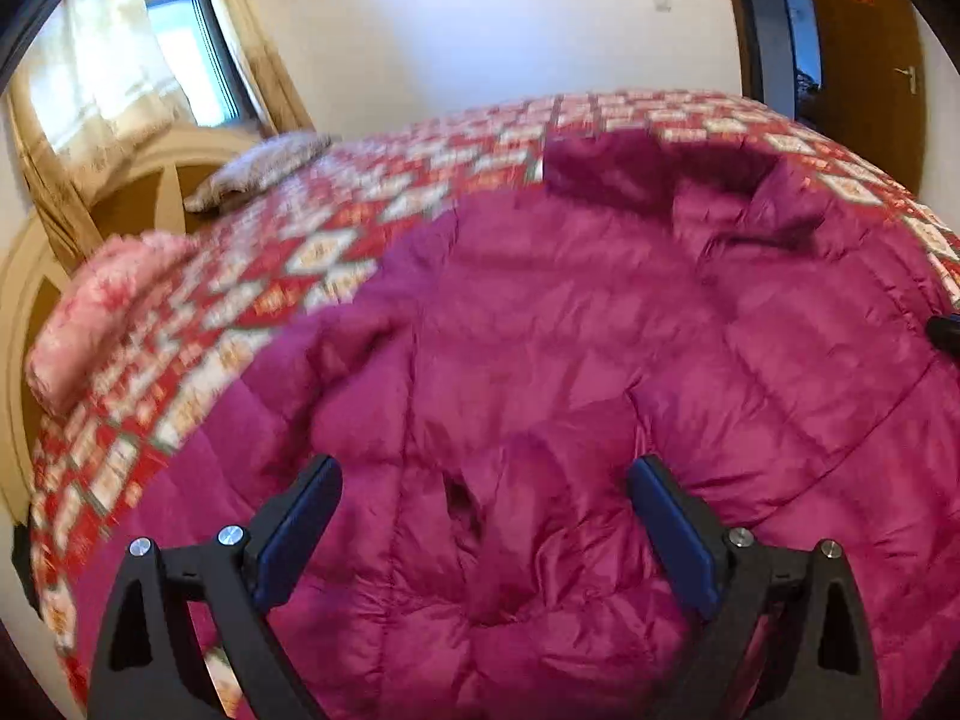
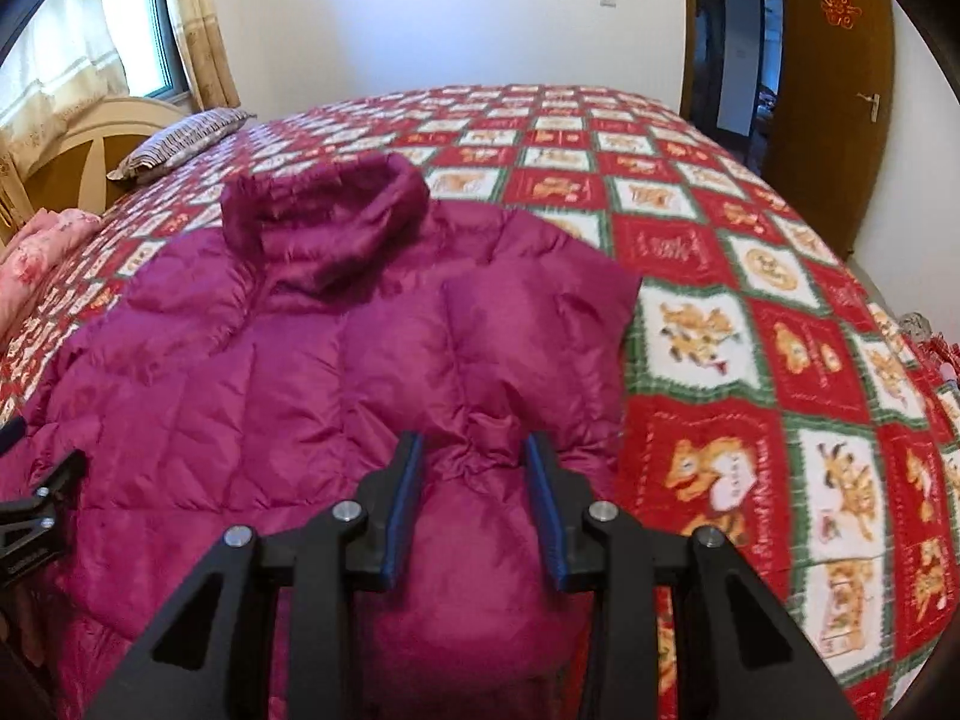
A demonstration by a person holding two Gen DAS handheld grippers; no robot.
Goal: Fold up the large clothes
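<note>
Magenta jacket: right jaws pinch its cuff; left jaws gape empty.

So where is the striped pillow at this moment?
In the right wrist view, the striped pillow lies upper left on the bed, by the headboard.

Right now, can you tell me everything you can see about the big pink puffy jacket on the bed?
The magenta puffer jacket is shiny, quilted in stitched panels and looks softly padded. It lies spread out flat on the red patchwork bedspread, its ribbed collar pointing toward the far wall. A sleeve is folded across it, and its gathered cuff sits bunched between the right gripper fingers. The left gripper hangs wide open above it.
</note>
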